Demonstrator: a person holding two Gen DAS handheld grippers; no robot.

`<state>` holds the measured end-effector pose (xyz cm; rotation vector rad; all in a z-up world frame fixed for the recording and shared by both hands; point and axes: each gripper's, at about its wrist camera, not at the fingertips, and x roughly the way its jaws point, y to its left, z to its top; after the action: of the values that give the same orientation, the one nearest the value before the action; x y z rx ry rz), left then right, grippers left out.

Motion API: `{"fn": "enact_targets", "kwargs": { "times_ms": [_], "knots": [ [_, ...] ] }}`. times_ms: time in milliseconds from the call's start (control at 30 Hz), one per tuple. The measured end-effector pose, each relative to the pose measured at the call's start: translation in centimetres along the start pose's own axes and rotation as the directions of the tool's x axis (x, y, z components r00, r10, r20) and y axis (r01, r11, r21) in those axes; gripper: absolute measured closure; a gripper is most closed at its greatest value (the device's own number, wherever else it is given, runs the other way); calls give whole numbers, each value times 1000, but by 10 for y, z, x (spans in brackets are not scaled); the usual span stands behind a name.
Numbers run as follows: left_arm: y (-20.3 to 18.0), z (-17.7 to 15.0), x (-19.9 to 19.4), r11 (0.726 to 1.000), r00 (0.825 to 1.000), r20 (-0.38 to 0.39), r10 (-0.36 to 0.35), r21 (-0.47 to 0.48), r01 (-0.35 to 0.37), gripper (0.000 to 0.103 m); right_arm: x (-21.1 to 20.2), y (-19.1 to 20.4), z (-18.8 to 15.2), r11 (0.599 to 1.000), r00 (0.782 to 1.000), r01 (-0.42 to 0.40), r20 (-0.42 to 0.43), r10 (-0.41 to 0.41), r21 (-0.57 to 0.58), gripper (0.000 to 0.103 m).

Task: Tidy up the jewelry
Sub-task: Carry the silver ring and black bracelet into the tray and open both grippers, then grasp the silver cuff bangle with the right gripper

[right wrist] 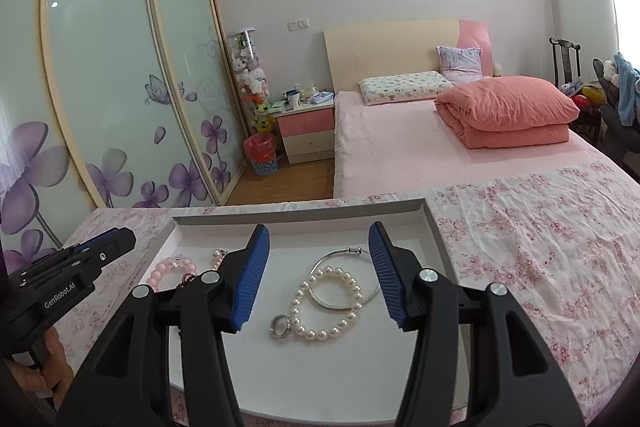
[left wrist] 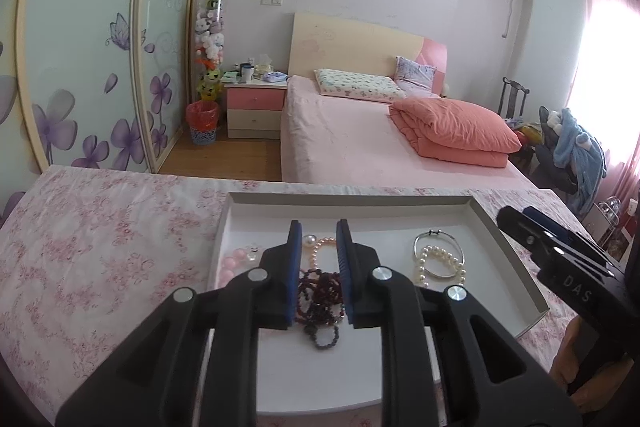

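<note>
A shallow white tray [left wrist: 504, 239] lies on a pink floral tablecloth [left wrist: 100, 247]. In it are a dark red bead strand [left wrist: 320, 299], a pink bead bracelet [left wrist: 236, 259], a small pearl strand [left wrist: 320, 247], a white pearl bracelet [right wrist: 332, 303], a silver bangle [right wrist: 344, 263] and a silver ring charm [right wrist: 280, 327]. My left gripper [left wrist: 319, 239] is open, jaws a narrow gap apart, above the dark red beads. My right gripper [right wrist: 319, 243] is open wide above the pearl bracelet and bangle; it also shows in the left wrist view [left wrist: 560, 247].
Beyond the table are a pink bed [left wrist: 360, 131] with a folded quilt [left wrist: 452, 131], a bedside cabinet [left wrist: 256, 107], a red bin [left wrist: 202, 123] and a flowered sliding wardrobe [left wrist: 80, 67]. A chair with clothes [left wrist: 572, 147] stands at the right.
</note>
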<state>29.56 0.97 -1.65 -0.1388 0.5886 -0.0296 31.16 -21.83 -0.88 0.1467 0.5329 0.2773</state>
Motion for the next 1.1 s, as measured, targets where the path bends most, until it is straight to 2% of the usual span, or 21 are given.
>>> {"fn": "enact_targets", "kwargs": {
  "times_ms": [467,667,833,933,1000,1033,1100],
  "knots": [
    [4,-5,-14,1000,1000,-2,24,-12,-24,79,-17,-1,-12,1000,1000,-13,-19,12,-27,50],
    [8,-15,-20,999,999,-14,34,-15,-34,78,-29,-1,-38,998,994,-48,-98,43,-48,50],
    [13,-21,-22,999,999,-27,41,-27,-41,78,-39,10,-72,990,968,-104,-238,80,-92,50],
    [16,-22,-23,999,999,-31,40,-26,-41,78,-45,17,-92,982,942,-150,-317,108,-112,50],
    [15,-22,-24,999,999,-30,40,-24,-40,77,-49,22,-101,979,933,-163,-342,113,-119,41],
    [15,-23,-25,999,999,-31,40,-22,-40,77,-51,25,-105,978,928,-168,-354,114,-126,32],
    [14,-23,-25,999,999,-31,41,-20,-41,76,-52,31,-108,975,926,-168,-363,105,-147,28]
  ]
}}
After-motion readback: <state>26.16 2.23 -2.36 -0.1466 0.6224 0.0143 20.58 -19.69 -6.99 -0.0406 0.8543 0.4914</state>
